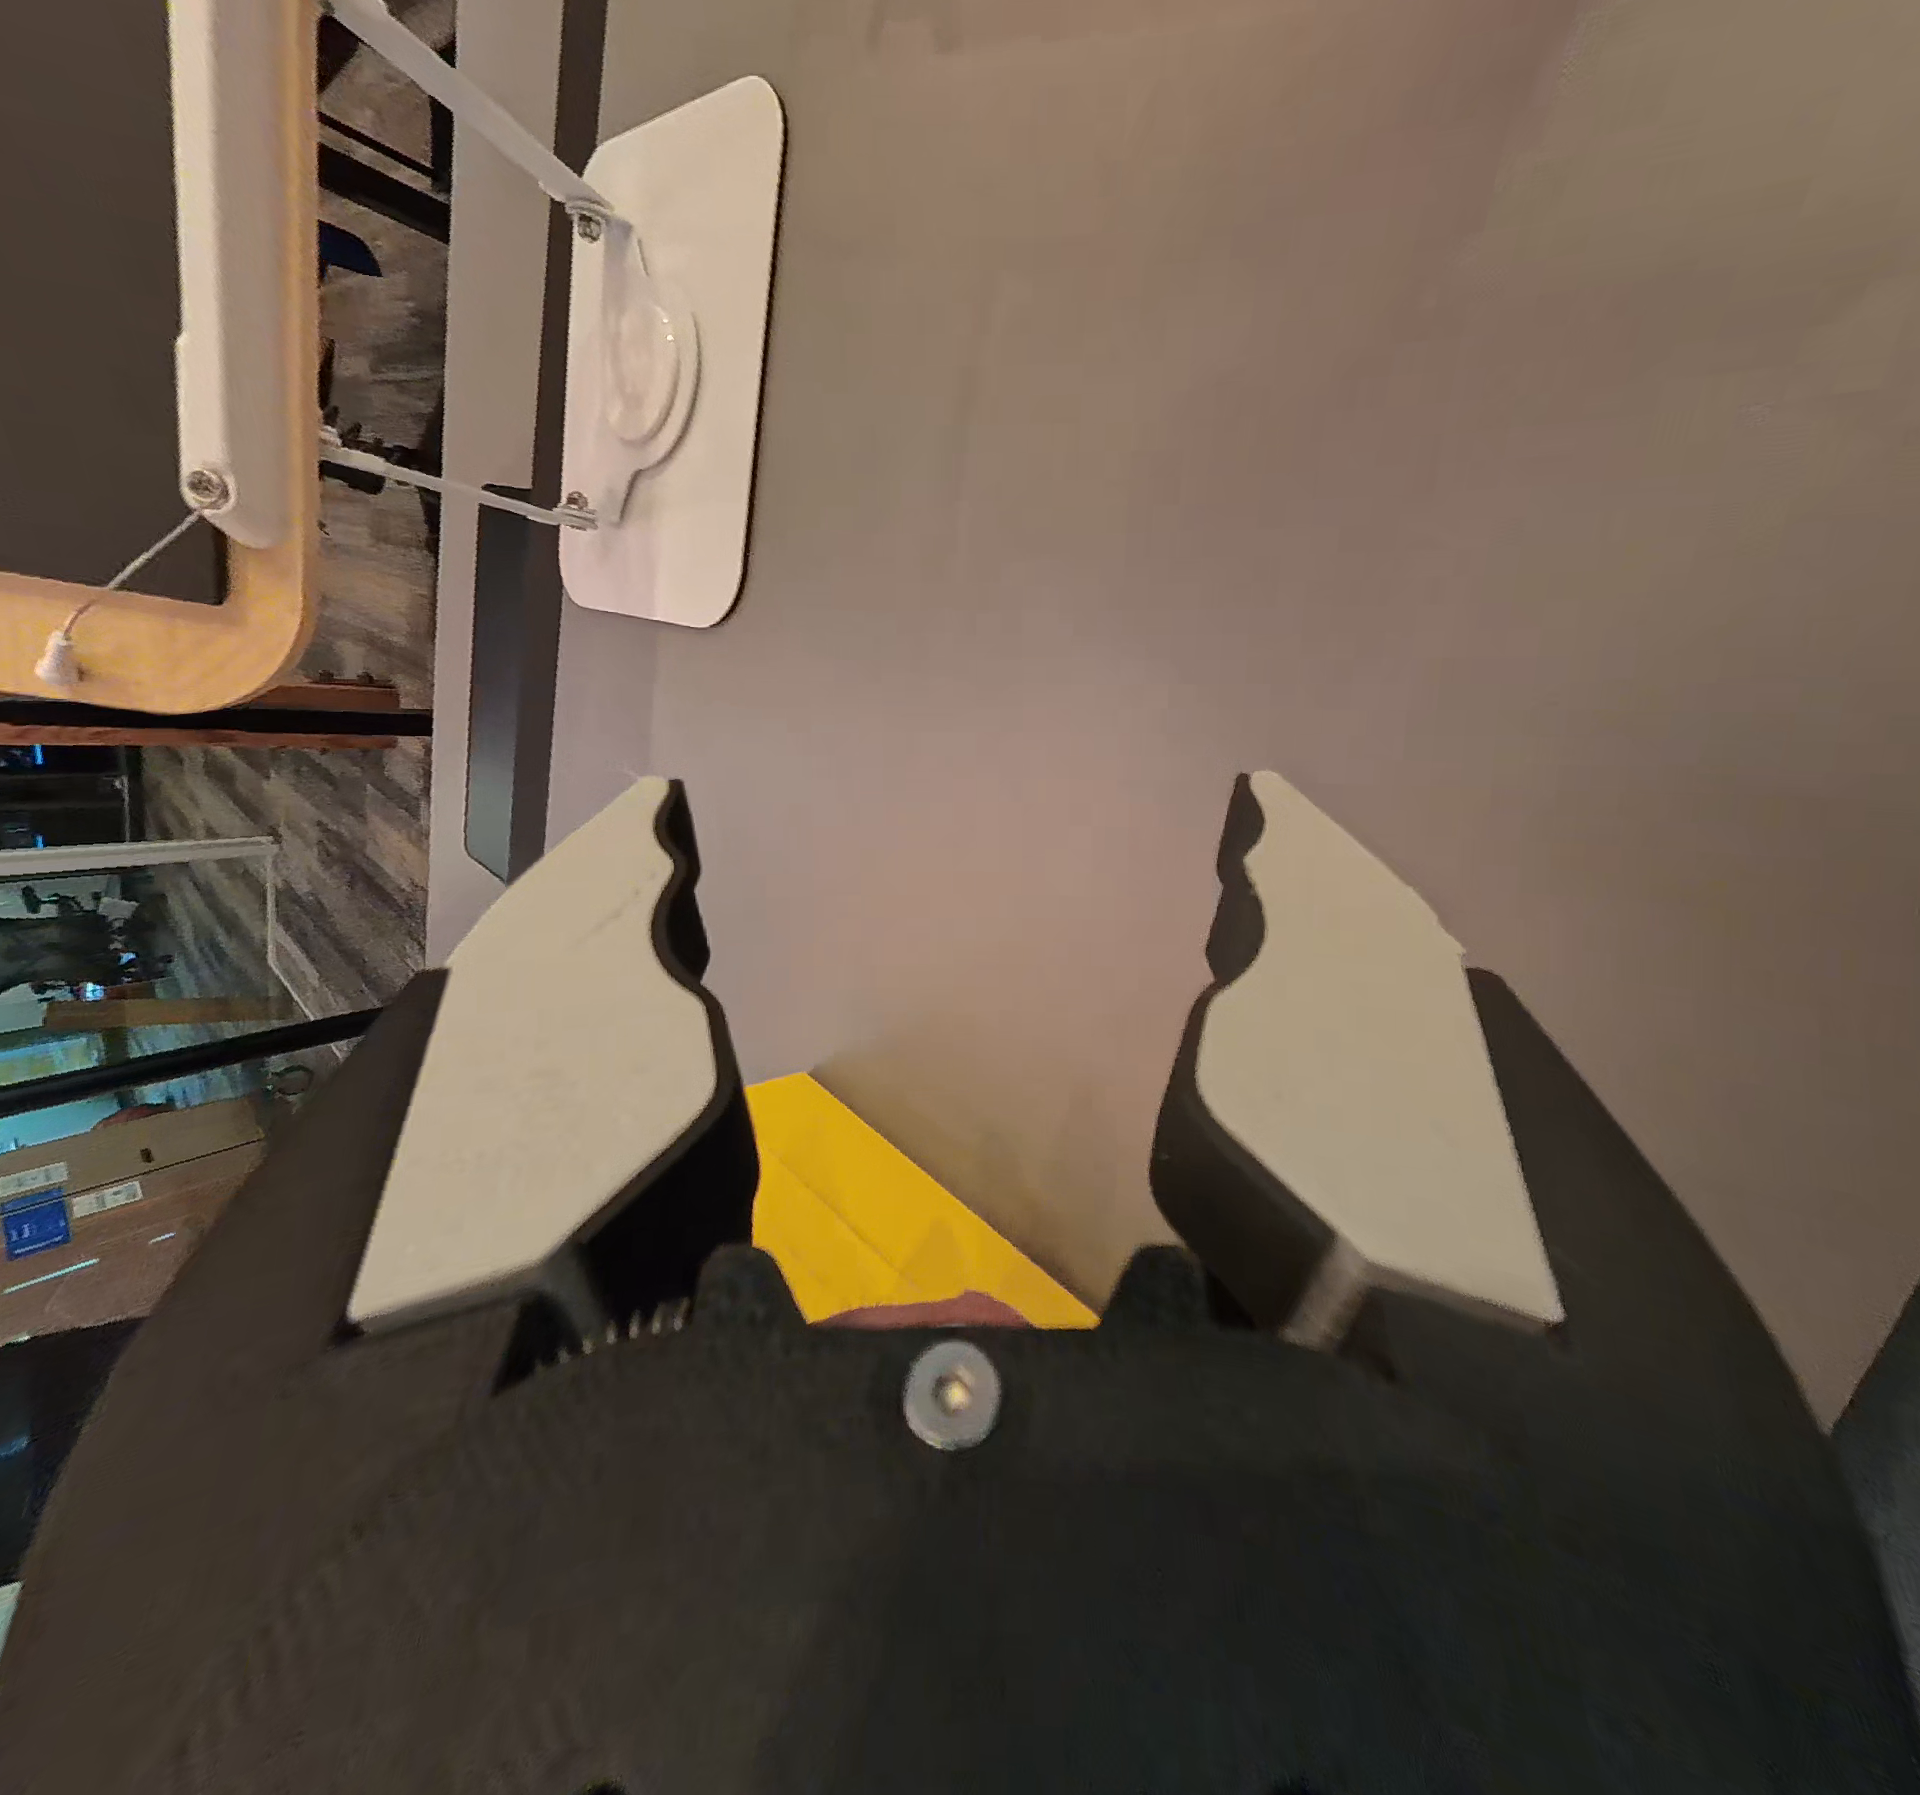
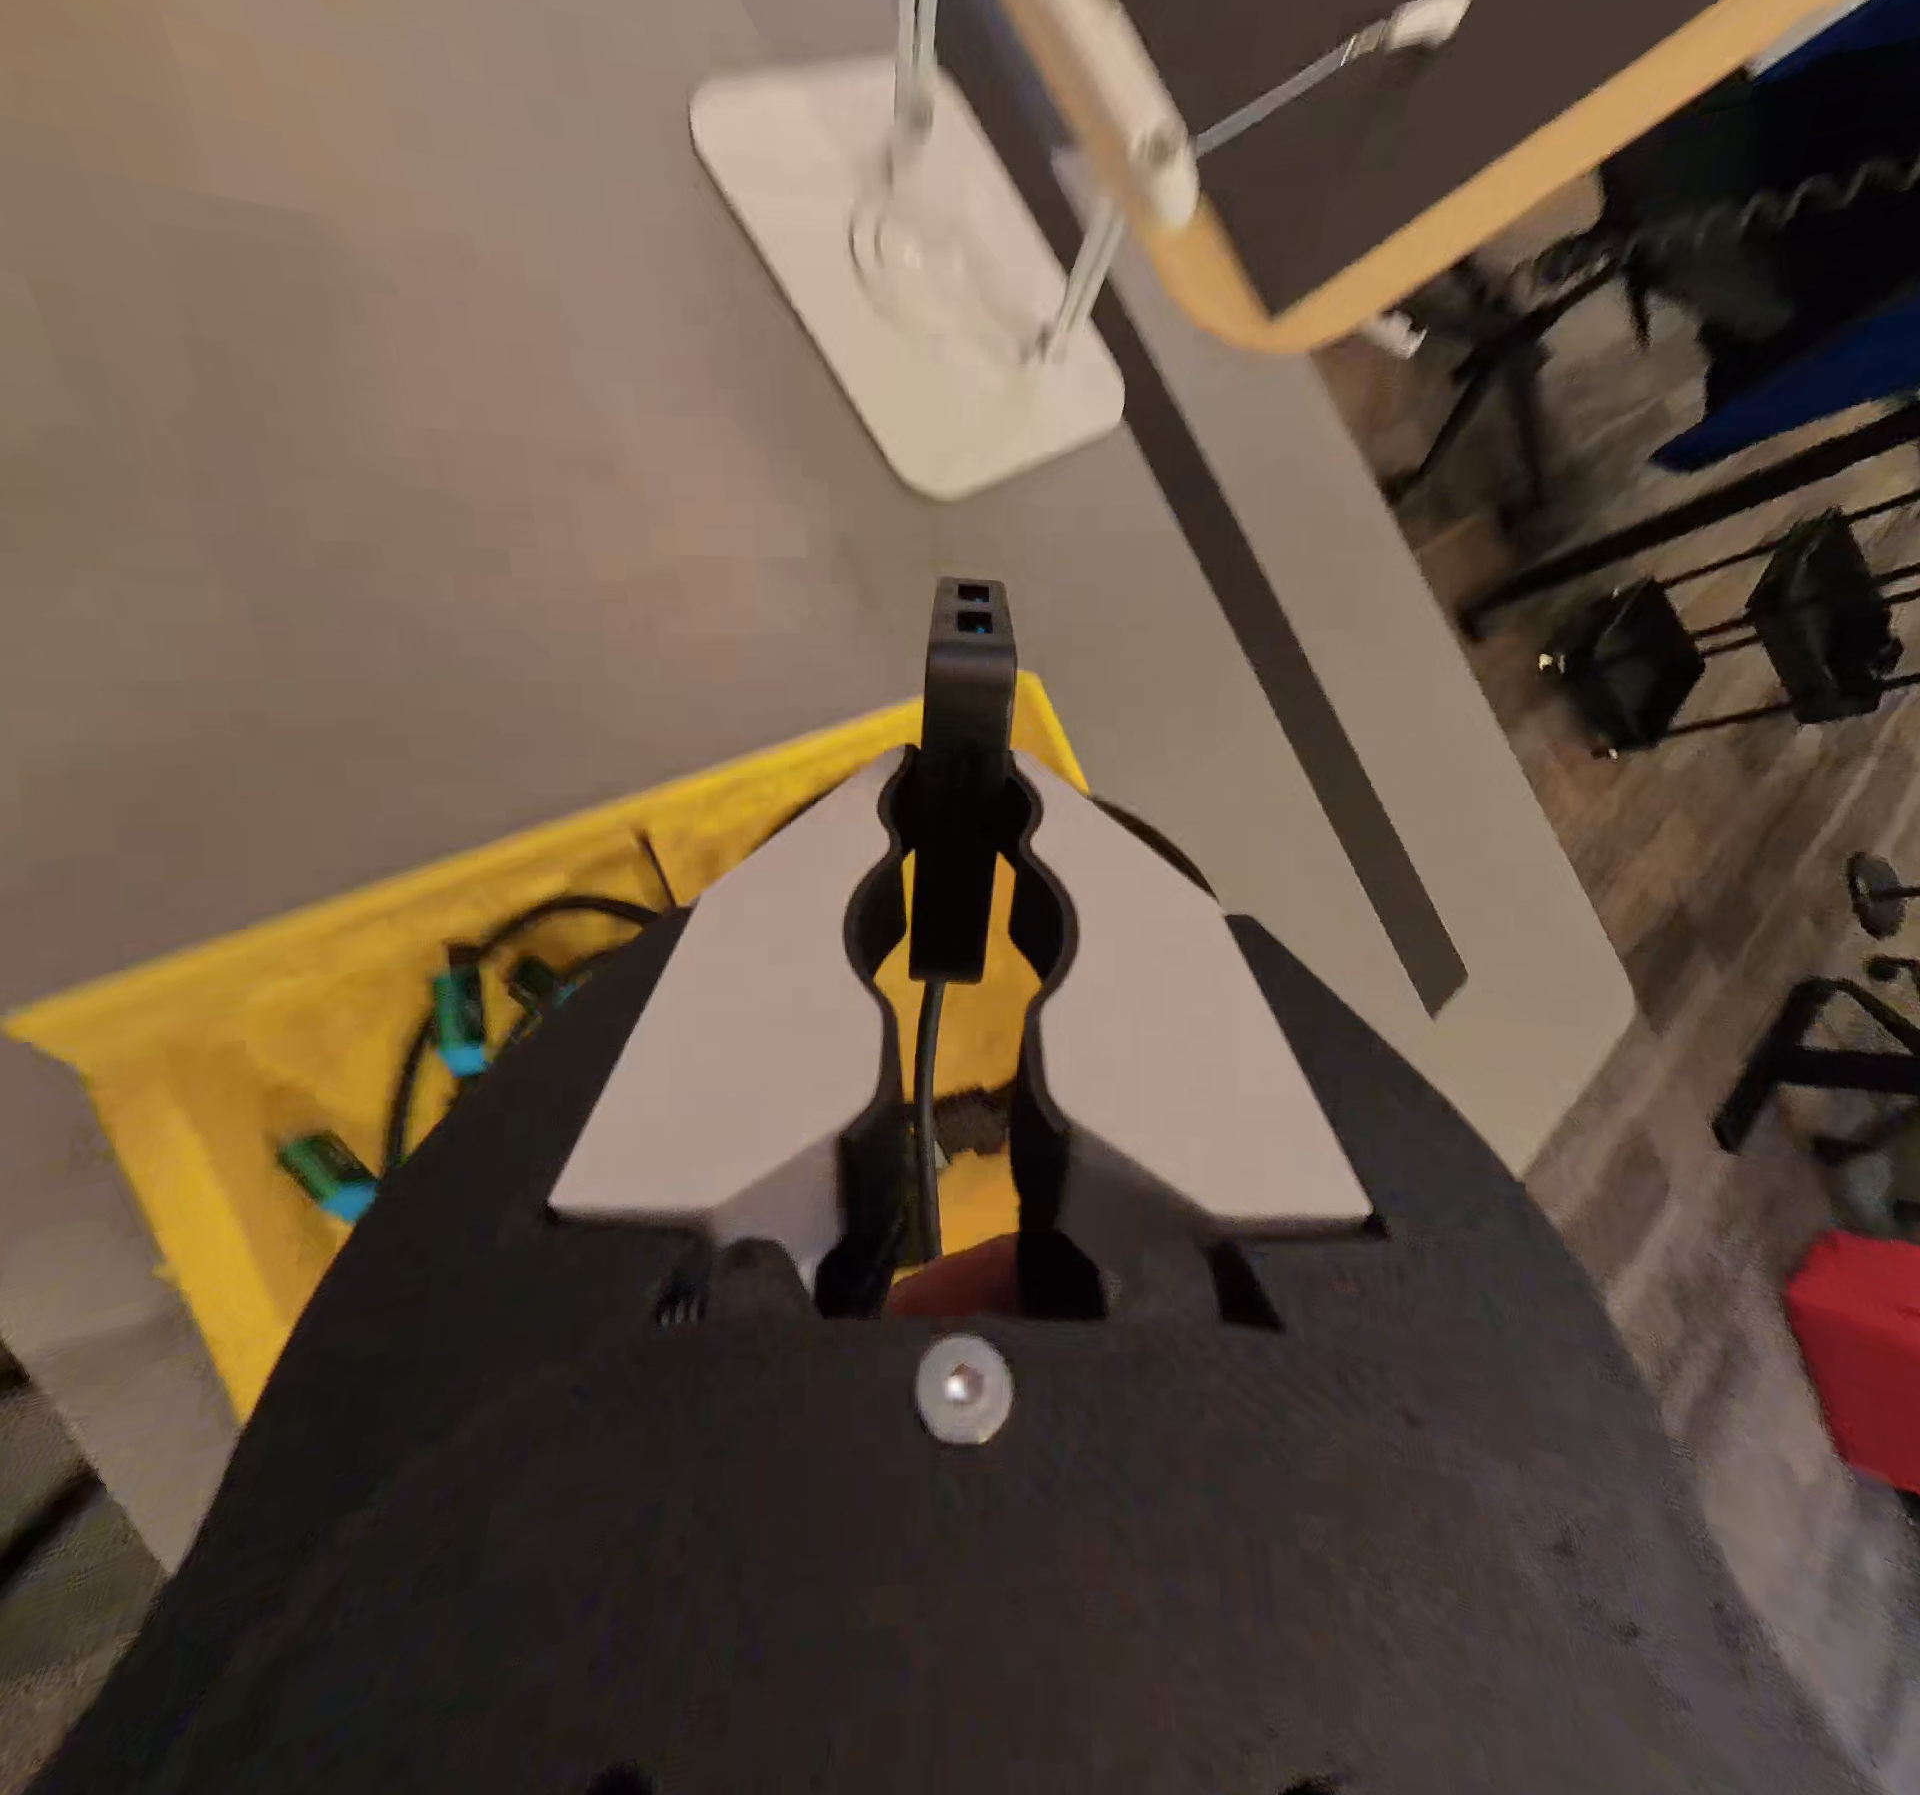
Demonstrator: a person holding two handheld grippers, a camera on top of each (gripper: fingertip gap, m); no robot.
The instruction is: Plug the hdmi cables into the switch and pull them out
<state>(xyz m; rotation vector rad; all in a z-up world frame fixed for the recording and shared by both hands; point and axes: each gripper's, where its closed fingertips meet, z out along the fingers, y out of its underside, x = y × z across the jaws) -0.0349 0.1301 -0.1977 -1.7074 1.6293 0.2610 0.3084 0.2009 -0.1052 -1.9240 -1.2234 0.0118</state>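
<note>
In the right wrist view my right gripper [image 2: 961,779] is shut on a small black switch [image 2: 968,675], held on edge above the grey table with two ports facing away; its thin black cord [image 2: 928,1101] runs back between the fingers. Behind it lies a yellow bin [image 2: 208,1039] holding black HDMI cables with green and blue plugs [image 2: 457,1023]. In the left wrist view my left gripper [image 1: 961,795] is open and empty over the bare grey table, with a corner of the yellow bin [image 1: 831,1184] showing between the finger bases.
A white stand base [image 1: 675,353] carrying a wood-framed dark panel [image 1: 281,291] sits at the table's far edge; it also shows in the right wrist view [image 2: 810,218]. Beyond the table edge [image 2: 1351,706] are chairs, black stools and a red object [image 2: 1860,1350] on the floor. The left gripper's tips are roughly 35 centimetres from the right gripper's.
</note>
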